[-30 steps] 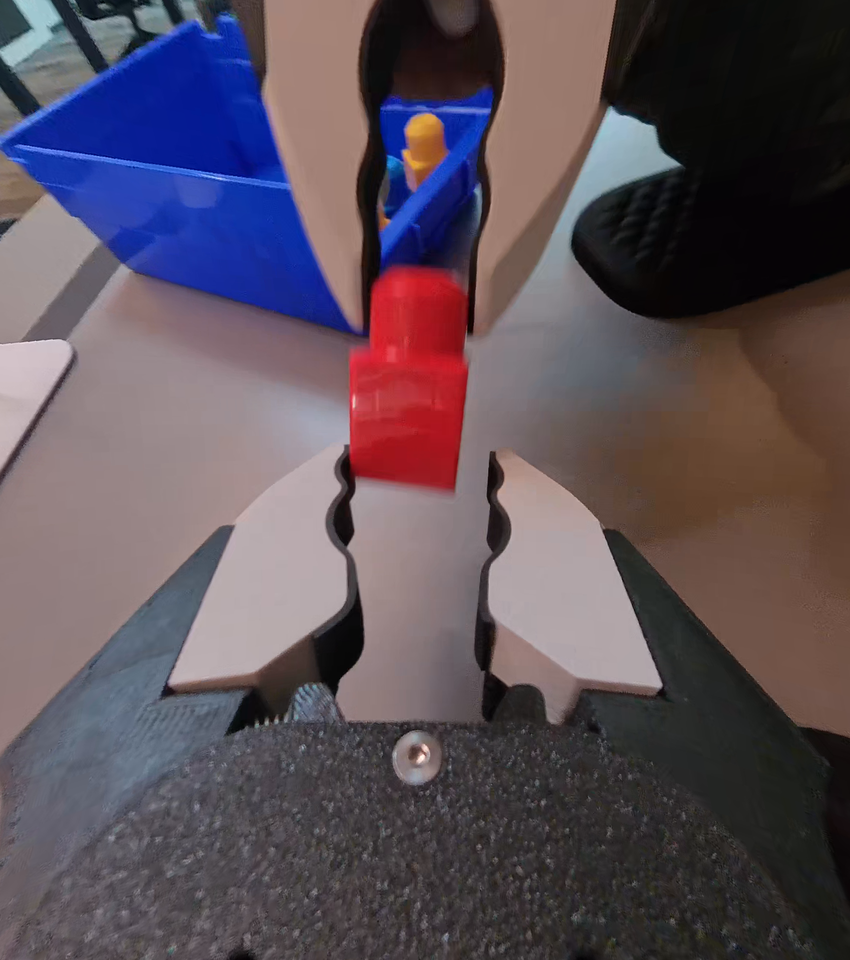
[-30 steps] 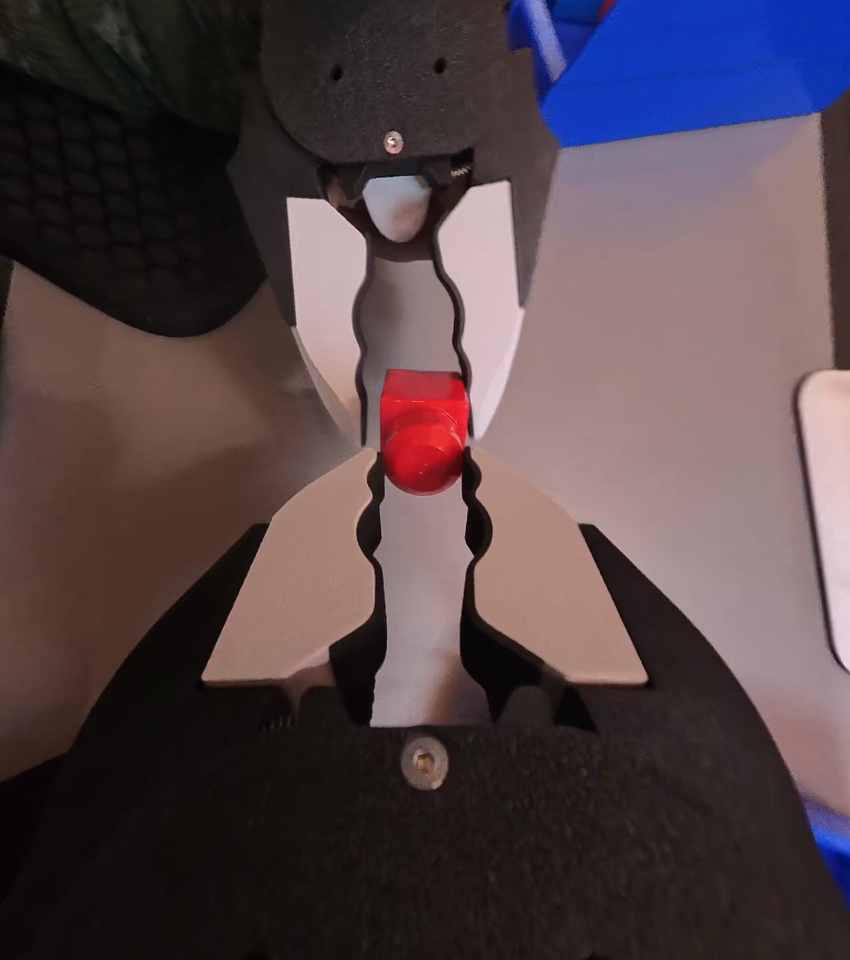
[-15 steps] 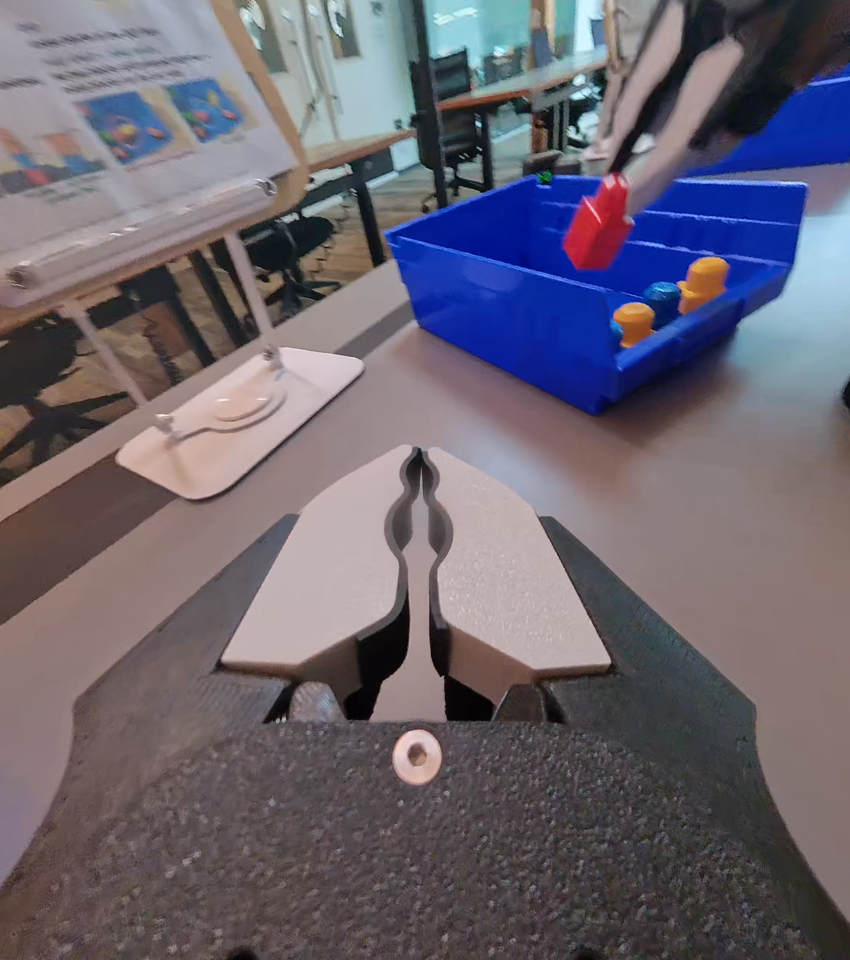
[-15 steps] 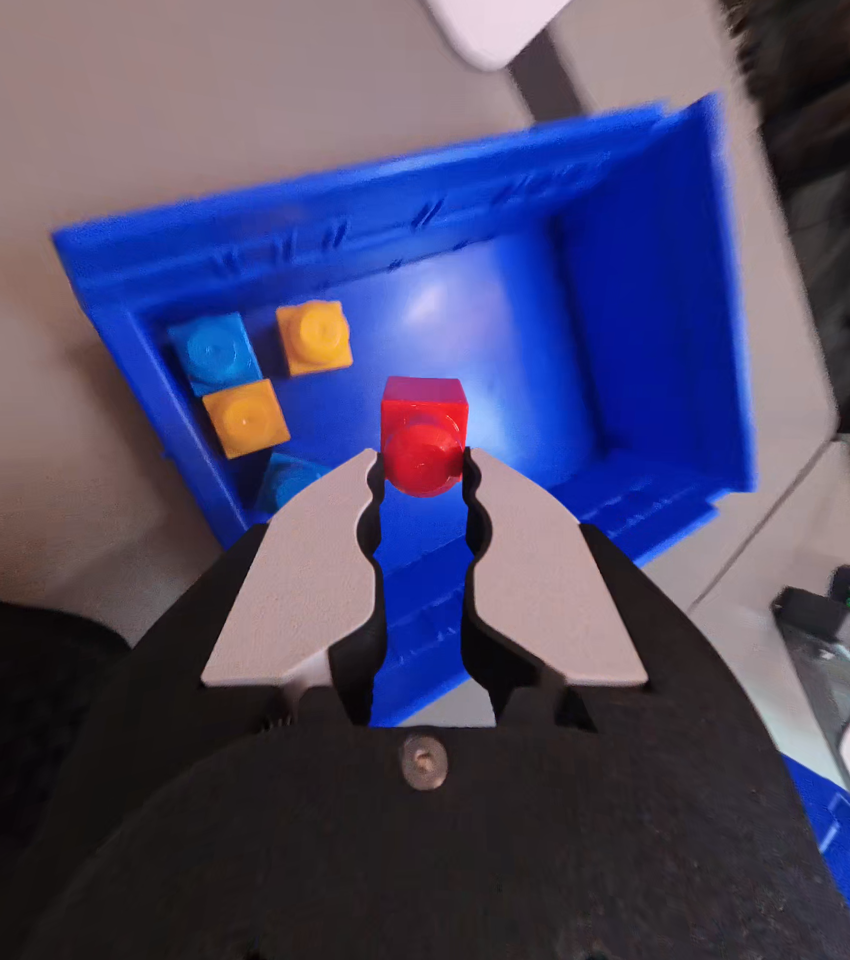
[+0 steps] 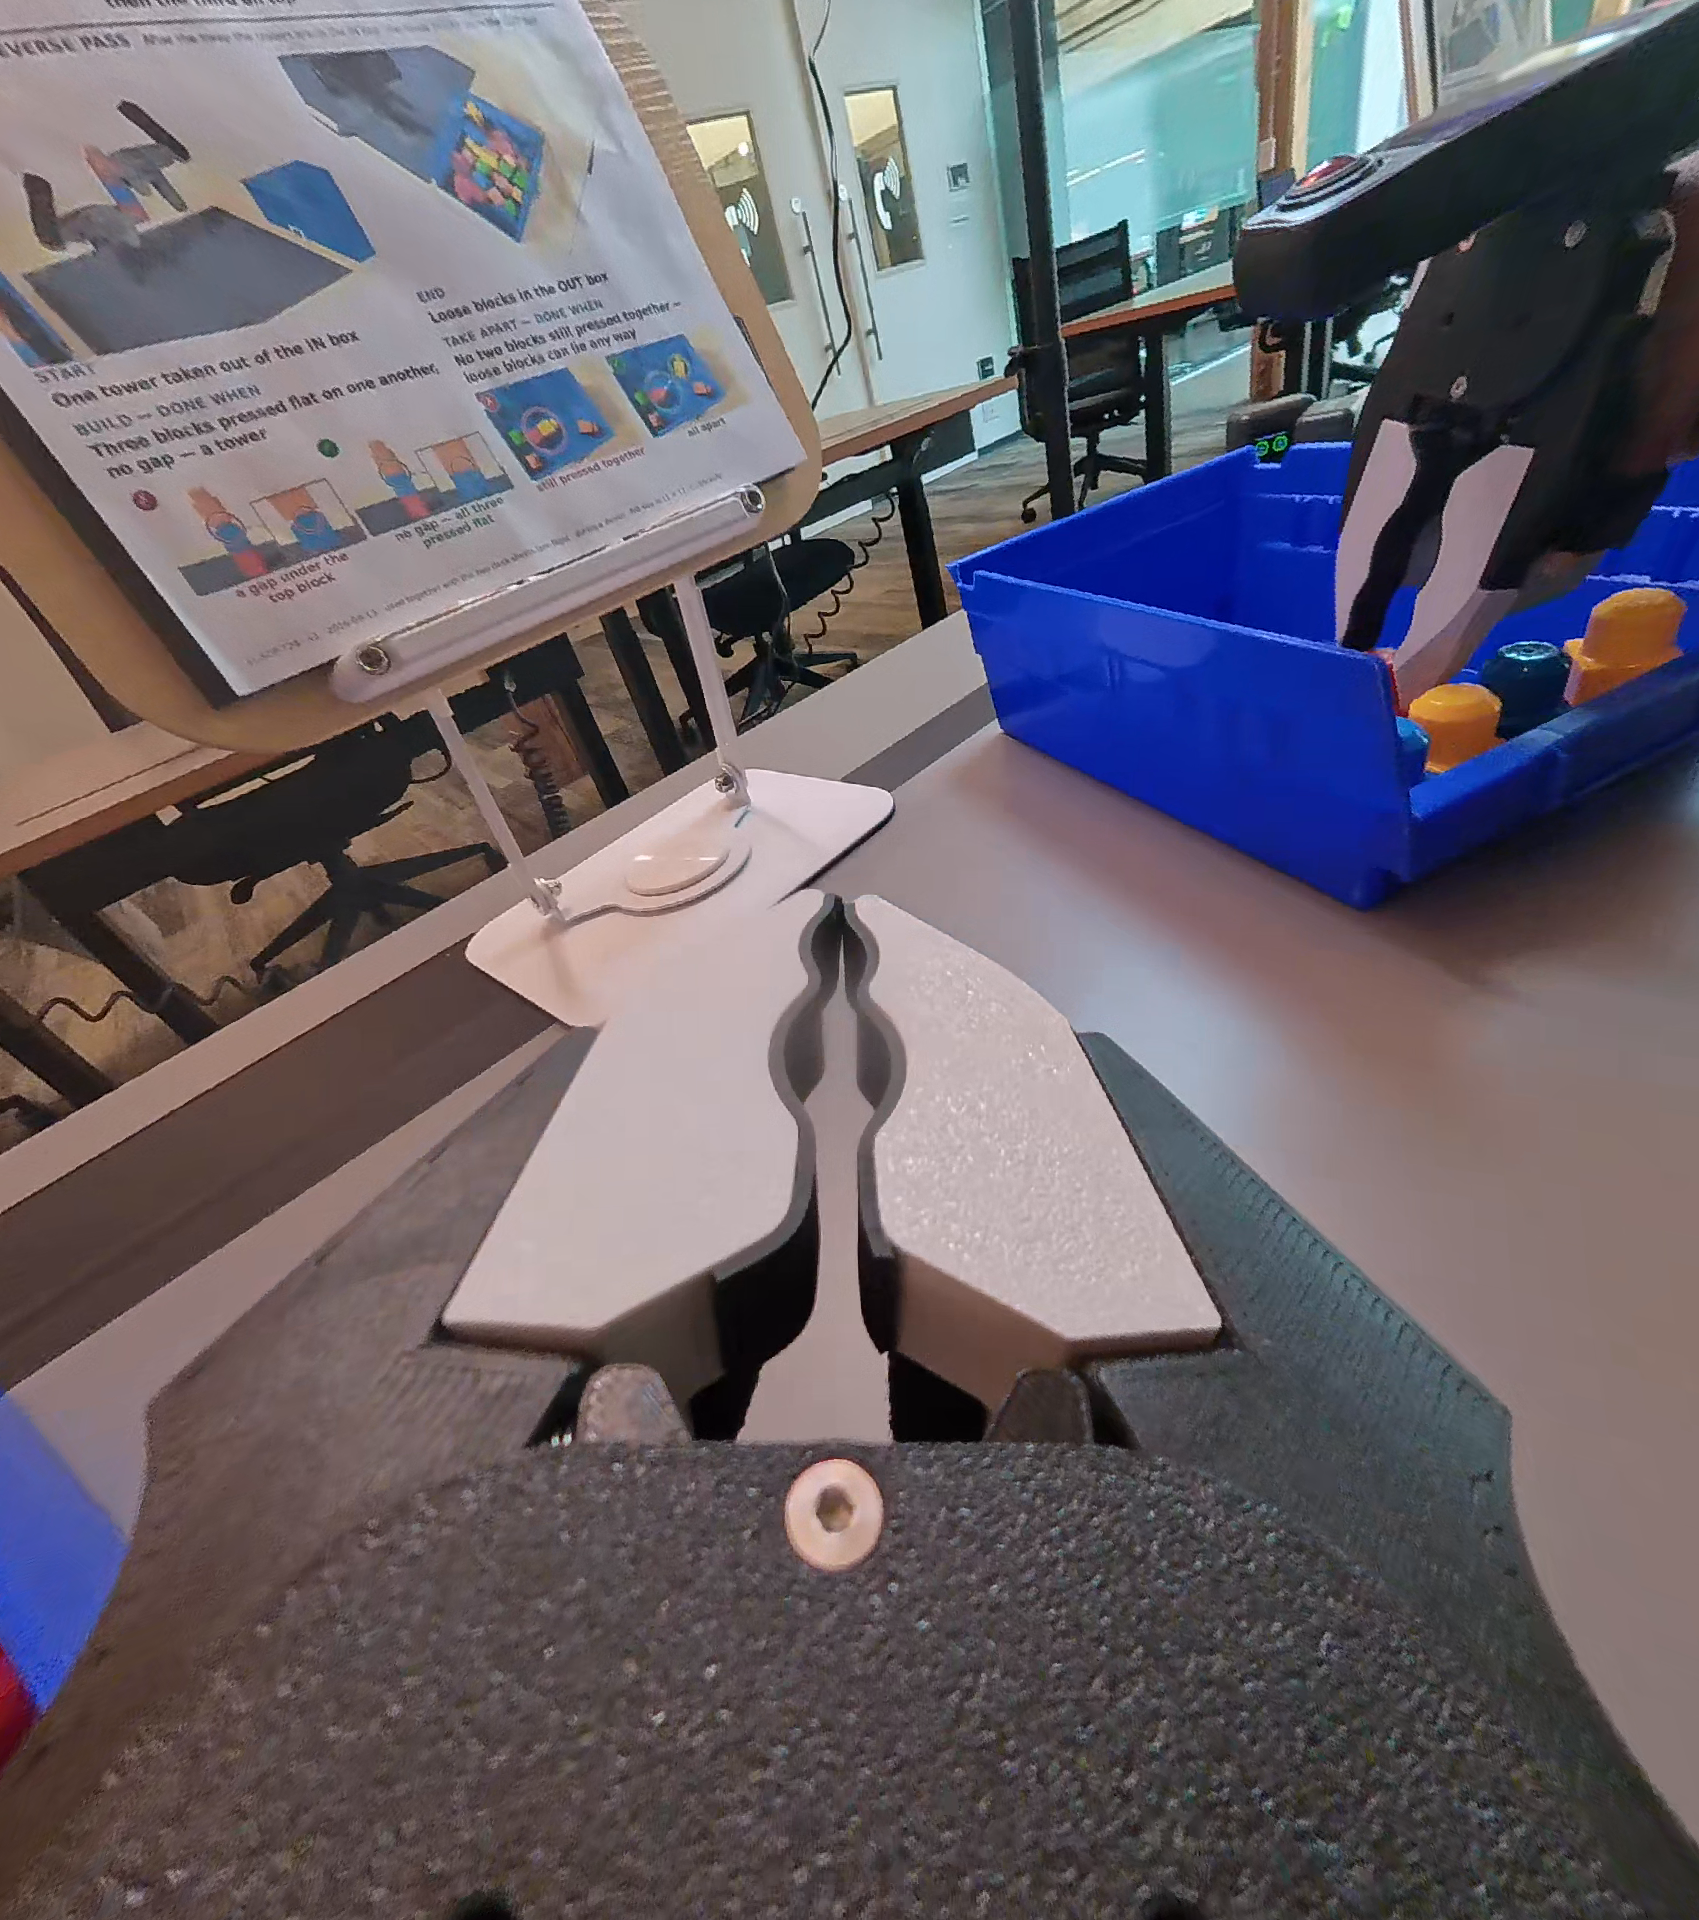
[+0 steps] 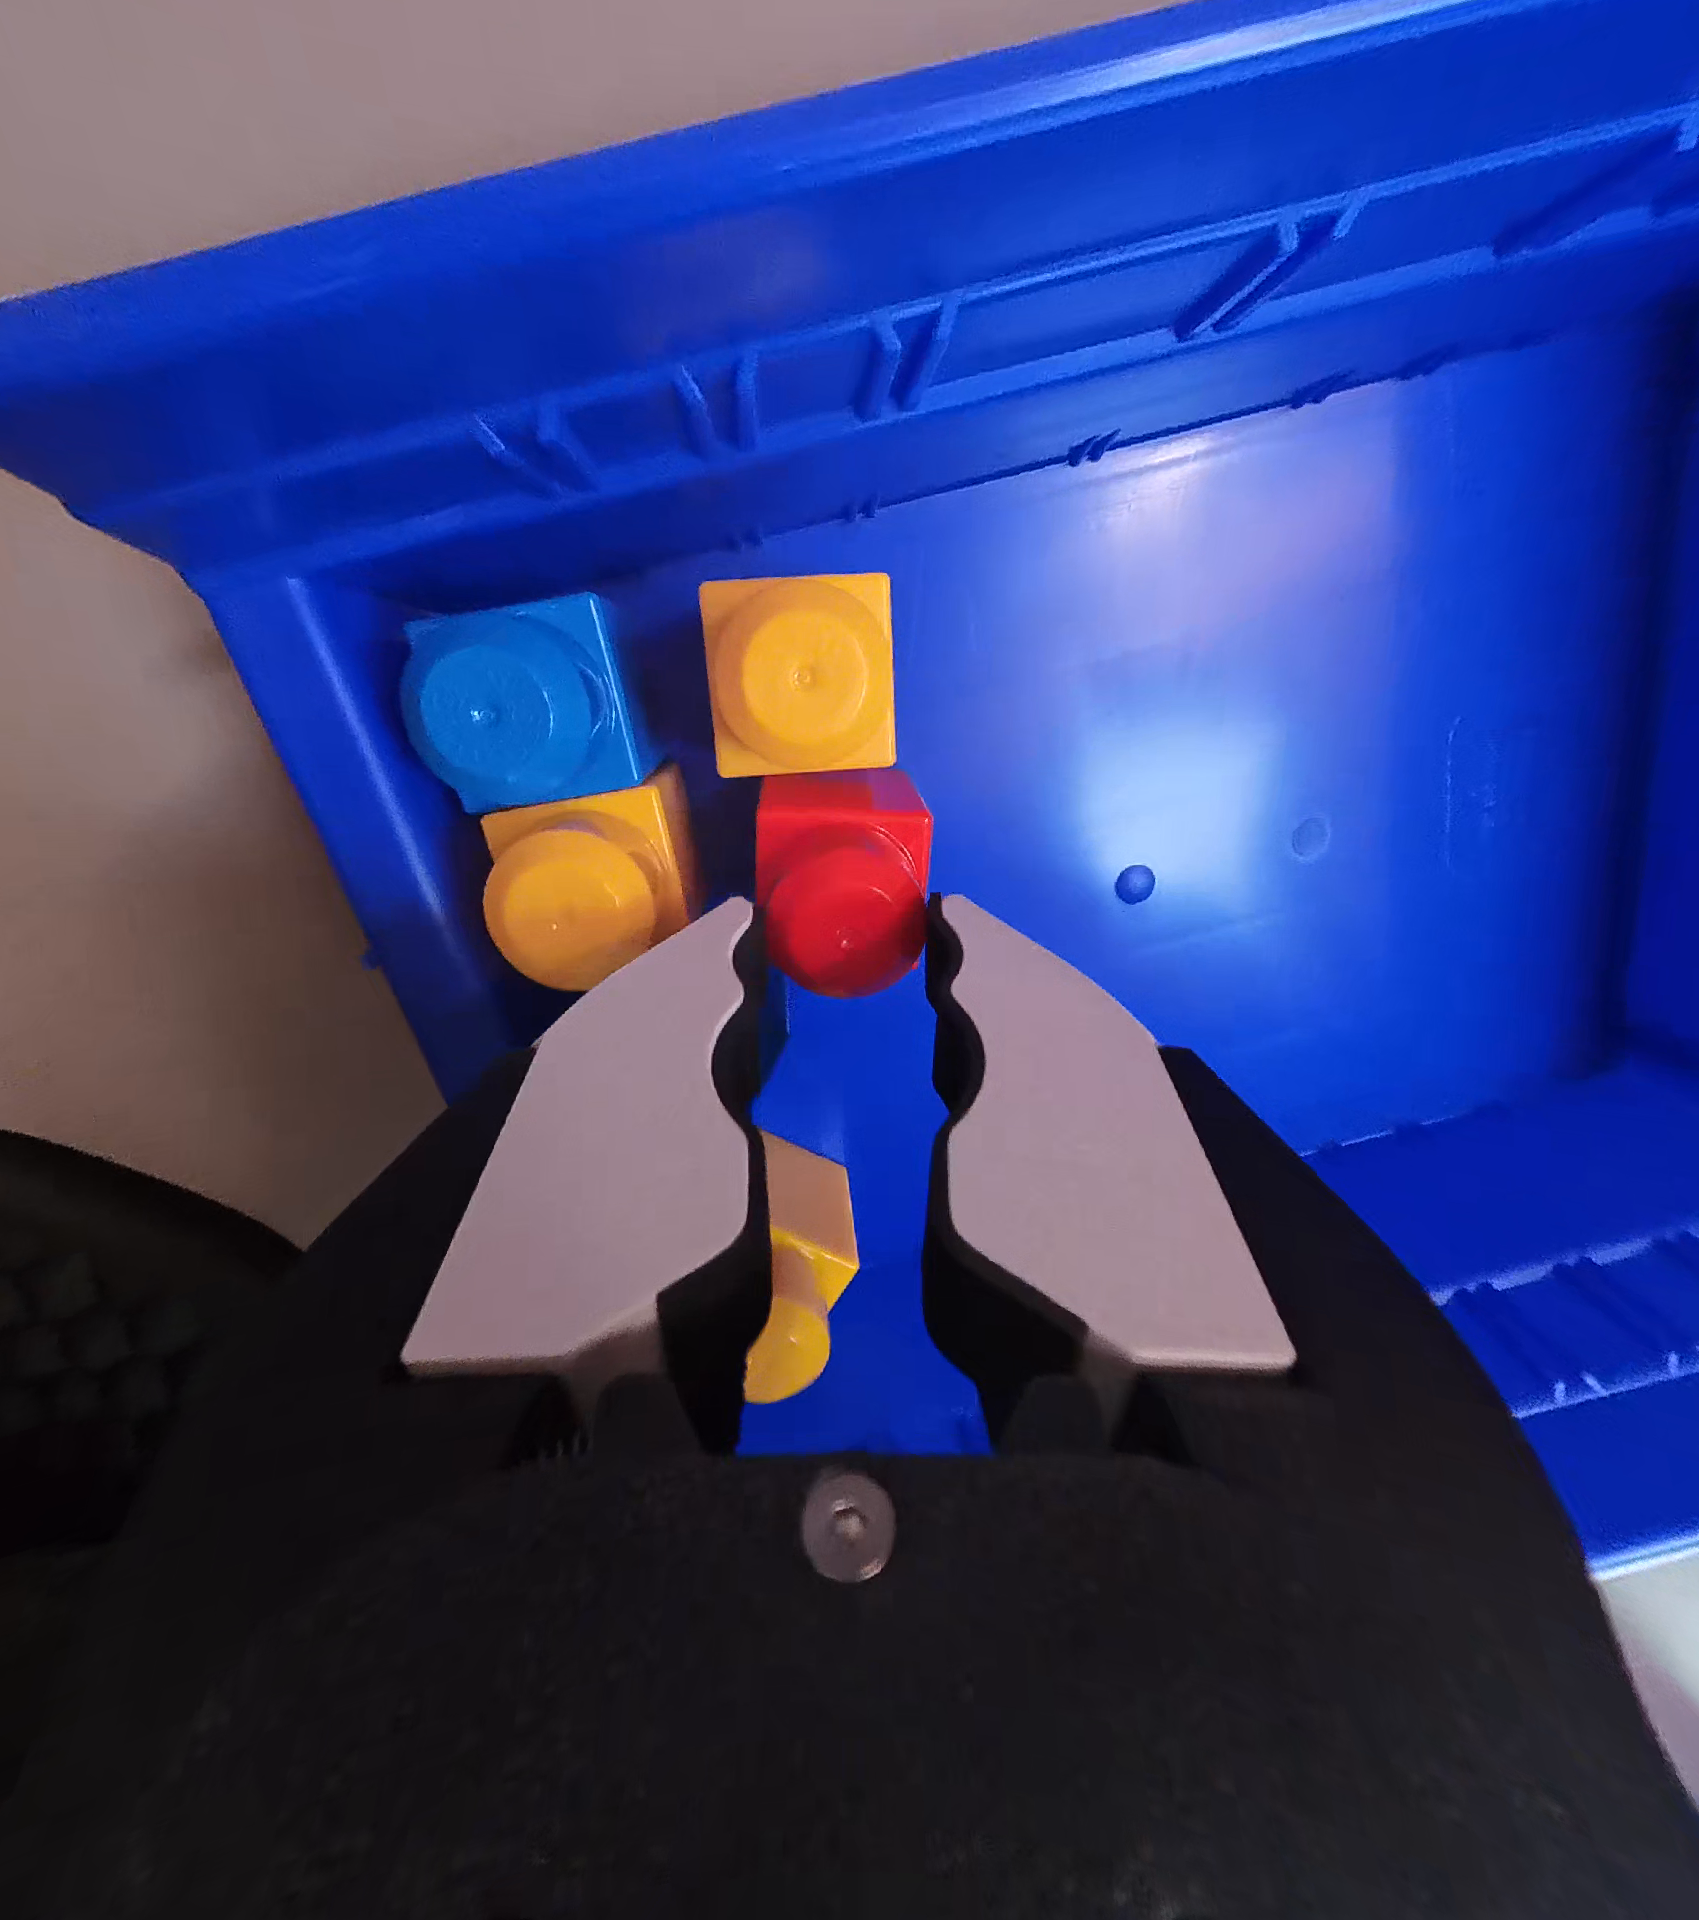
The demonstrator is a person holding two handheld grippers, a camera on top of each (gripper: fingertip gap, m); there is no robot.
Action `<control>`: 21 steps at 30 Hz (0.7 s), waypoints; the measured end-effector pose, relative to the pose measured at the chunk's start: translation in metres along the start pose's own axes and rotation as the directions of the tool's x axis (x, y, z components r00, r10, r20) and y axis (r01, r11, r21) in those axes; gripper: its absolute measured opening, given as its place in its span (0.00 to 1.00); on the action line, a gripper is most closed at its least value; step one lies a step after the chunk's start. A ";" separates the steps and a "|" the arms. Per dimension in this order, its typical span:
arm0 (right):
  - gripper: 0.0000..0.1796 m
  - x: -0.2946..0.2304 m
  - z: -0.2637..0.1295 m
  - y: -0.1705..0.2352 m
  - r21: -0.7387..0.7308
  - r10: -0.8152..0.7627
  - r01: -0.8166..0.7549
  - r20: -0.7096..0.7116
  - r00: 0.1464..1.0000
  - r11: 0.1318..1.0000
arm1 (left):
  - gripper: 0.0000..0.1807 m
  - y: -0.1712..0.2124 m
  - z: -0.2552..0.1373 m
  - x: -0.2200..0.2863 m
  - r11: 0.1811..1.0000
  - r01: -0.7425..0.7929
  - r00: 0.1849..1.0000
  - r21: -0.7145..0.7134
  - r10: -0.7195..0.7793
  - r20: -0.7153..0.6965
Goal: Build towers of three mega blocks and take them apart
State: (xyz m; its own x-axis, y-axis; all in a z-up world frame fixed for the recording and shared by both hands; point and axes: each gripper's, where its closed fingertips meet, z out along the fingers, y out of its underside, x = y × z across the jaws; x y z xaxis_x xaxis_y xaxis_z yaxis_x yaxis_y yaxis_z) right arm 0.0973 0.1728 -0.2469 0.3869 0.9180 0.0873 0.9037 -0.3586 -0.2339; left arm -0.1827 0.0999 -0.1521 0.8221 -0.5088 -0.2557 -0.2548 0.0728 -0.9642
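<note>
One red block (image 6: 843, 894) sat pinched by its stud between the tips of your right tongs (image 6: 840, 925), body pointing away from them, stud toward the camera. You held it low inside the blue bin (image 6: 1240, 436), just ahead of the tips and close beside an orange block (image 6: 798, 675) beyond it, with another orange block (image 6: 580, 899) and a blue block (image 6: 518, 701) off to the left of the tongs; whether it touched the bin floor or its neighbours, I could not tell. Its long axis ran straight along the fingers, so release probably turned on simply spreading them and backing out along that line. Your left tongs (image 5: 840, 914) were pressed together, holding nothing, over the counter (image 5: 1396, 1091), well apart from the bin, which lay ahead and to their right. The right was clearly nearer.
</note>
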 end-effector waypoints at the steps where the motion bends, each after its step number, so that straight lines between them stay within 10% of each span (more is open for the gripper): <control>1: 0.17 0.001 -0.001 -0.001 0.011 0.001 0.000 -0.004 1.000 1.000 | 0.00 -0.002 -0.001 -0.001 1.000 -0.002 1.000 0.006 0.001 0.005; 7: 0.24 0.017 -0.042 -0.031 0.278 0.010 0.025 -0.124 0.992 0.960 | 0.00 -0.039 -0.027 -0.050 0.995 -0.068 0.977 0.066 0.053 0.205; 12: 0.24 0.028 -0.121 -0.082 0.641 0.099 0.140 -0.321 0.942 0.755 | 0.00 -0.039 -0.079 -0.159 0.999 0.050 0.855 -0.014 -0.036 0.518; 21: 0.22 -0.026 -0.185 -0.127 0.829 0.060 0.264 -0.335 0.940 0.493 | 0.35 0.125 -0.142 -0.280 0.829 0.480 0.594 -0.286 -0.067 0.801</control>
State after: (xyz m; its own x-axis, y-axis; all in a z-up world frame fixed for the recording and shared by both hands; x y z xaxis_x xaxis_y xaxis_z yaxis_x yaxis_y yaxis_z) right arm 0.0068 0.1634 -0.0403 0.4792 0.7851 0.3925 0.3958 0.2059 -0.8950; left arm -0.5167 0.1298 -0.1910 0.9138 0.3802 -0.1431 0.0374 -0.4295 -0.9023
